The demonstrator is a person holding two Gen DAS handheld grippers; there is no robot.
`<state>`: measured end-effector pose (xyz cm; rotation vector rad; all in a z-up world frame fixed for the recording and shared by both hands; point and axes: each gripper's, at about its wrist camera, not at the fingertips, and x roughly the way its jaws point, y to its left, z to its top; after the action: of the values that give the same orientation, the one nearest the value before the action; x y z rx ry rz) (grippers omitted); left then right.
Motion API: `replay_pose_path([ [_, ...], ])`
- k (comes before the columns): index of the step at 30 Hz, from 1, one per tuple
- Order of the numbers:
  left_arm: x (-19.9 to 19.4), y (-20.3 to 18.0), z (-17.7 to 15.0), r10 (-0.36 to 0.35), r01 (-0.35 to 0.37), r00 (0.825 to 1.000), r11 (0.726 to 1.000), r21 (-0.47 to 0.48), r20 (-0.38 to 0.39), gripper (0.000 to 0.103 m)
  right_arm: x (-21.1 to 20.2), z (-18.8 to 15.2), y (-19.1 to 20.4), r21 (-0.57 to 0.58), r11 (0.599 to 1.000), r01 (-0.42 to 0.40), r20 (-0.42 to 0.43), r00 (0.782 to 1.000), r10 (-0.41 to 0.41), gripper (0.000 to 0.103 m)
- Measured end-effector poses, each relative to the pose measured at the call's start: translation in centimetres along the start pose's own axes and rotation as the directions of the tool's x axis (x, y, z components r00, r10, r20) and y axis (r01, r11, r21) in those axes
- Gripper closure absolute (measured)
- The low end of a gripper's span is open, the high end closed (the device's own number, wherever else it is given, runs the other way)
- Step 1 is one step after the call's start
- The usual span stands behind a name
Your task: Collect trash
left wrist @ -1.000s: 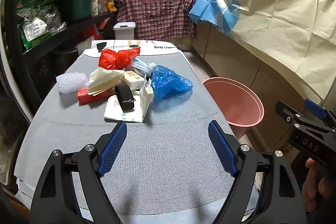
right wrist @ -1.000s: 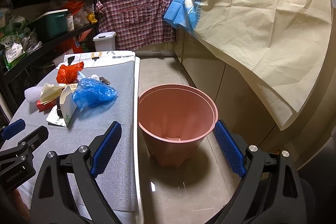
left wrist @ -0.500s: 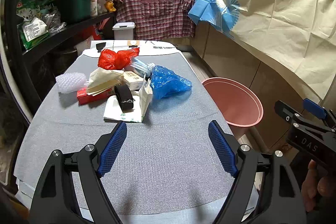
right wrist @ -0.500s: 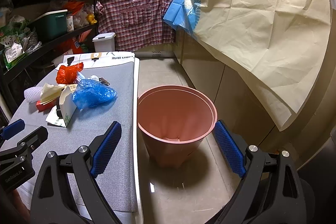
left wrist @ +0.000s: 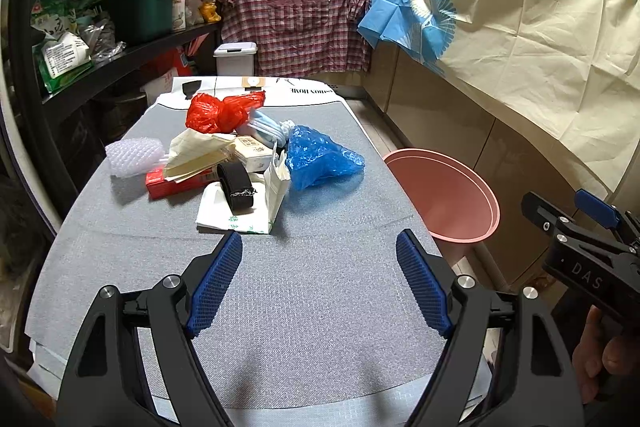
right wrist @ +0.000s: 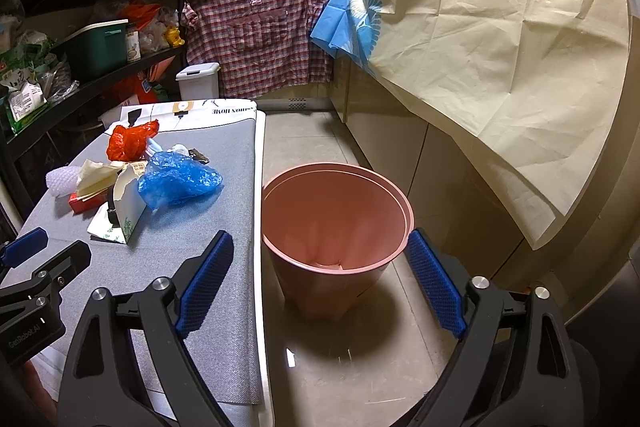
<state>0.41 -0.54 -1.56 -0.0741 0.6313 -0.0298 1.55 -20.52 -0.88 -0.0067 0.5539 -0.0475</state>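
Little has moved since a second ago: both claws hold almost the same spots, and the left view has crept only slightly toward the trash pile. Left claw (left wrist: pixel 319 283) hangs over the bare near part of the grey worktop (left wrist: pixel 328 327), jaws spread wide and gripping nothing. Right claw (right wrist: pixel 320 281) is just as wide and just as empty — it hovers off the worktop's right edge, above the floor, with the pink bin (right wrist: pixel 336 219) between its blue pads. That bin stands upright on the floor, just beside the worktop, and looks empty inside. All the trash lies in one heap toward the far half of the worktop: a red bag (left wrist: pixel 218 111) at the back, a blue bag (left wrist: pixel 320 157) on the right side, a white foam net (left wrist: pixel 134 157) on the left, a red box (left wrist: pixel 160 183) under cream paper (left wrist: pixel 196 155), and a black strap (left wrist: pixel 236 185) lying on a torn white carton (left wrist: pixel 276 187) at the front. Part of a hand (left wrist: pixel 604 351) shows under the right claw's body.
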Motion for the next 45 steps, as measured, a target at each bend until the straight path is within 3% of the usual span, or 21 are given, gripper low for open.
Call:
replay_pose_path([
  [7, 0.4, 0.0, -0.1, -0.007, 0.007, 1.000, 1.000, -0.006, -0.003, 0.039, -0.1, 0.1, 0.4, 0.005, 1.000, -0.021, 0.004, 1.000, 0.021, 0.029],
  [13, 0.9, 0.8, 0.1, 0.011, -0.012, 1.000, 1.000, -0.024, -0.005, 0.053, 0.3, 0.5, 1.1, 0.021, 0.994, -0.111, -0.010, 0.994, 0.111, 0.048],
  [18, 1.7, 2.5, 1.0, 0.050, -0.050, 0.999, 0.997, -0.056, 0.002, 0.064, 1.2, 1.3, 2.3, 0.028, 0.981, -0.190, -0.039, 0.981, 0.191, 0.069],
  [20, 2.0, 3.3, 1.3, 0.070, -0.070, 0.997, 0.995, -0.067, 0.010, 0.067, 1.8, 1.8, 2.9, 0.034, 0.974, -0.226, -0.048, 0.973, 0.228, 0.071],
  [25, 2.9, 5.4, 2.4, 0.127, -0.124, 0.991, 0.989, -0.086, 0.034, 0.069, 4.4, 3.6, 4.5, 0.097, 0.945, -0.311, -0.072, 0.945, 0.319, 0.072],
  [29, 3.9, 7.0, 3.3, 0.166, -0.161, 0.985, 0.984, -0.081, 0.053, 0.070, 7.7, 4.8, 6.7, 0.169, 0.910, -0.379, -0.110, 0.910, 0.399, 0.071],
  [39, 7.0, 9.9, 4.8, 0.200, -0.196, 0.978, 0.978, -0.066, 0.059, 0.070, 14.4, 5.9, 11.8, 0.229, 0.874, -0.428, -0.175, 0.865, 0.469, 0.069],
  [41, 7.8, 10.6, 4.9, 0.201, -0.197, 0.978, 0.978, -0.069, 0.047, 0.070, 15.5, 5.6, 12.6, 0.227, 0.873, -0.431, -0.193, 0.859, 0.474, 0.065],
  [43, 8.5, 11.3, 4.9, 0.212, -0.210, 0.976, 0.975, -0.067, 0.036, 0.067, 16.2, 5.2, 12.9, 0.216, 0.880, -0.423, -0.205, 0.862, 0.464, 0.061],
  [45, 9.4, 12.1, 5.0, 0.219, -0.217, 0.976, 0.974, -0.071, 0.018, 0.053, 17.0, 4.9, 13.3, 0.212, 0.883, -0.419, -0.224, 0.859, 0.461, 0.059],
])
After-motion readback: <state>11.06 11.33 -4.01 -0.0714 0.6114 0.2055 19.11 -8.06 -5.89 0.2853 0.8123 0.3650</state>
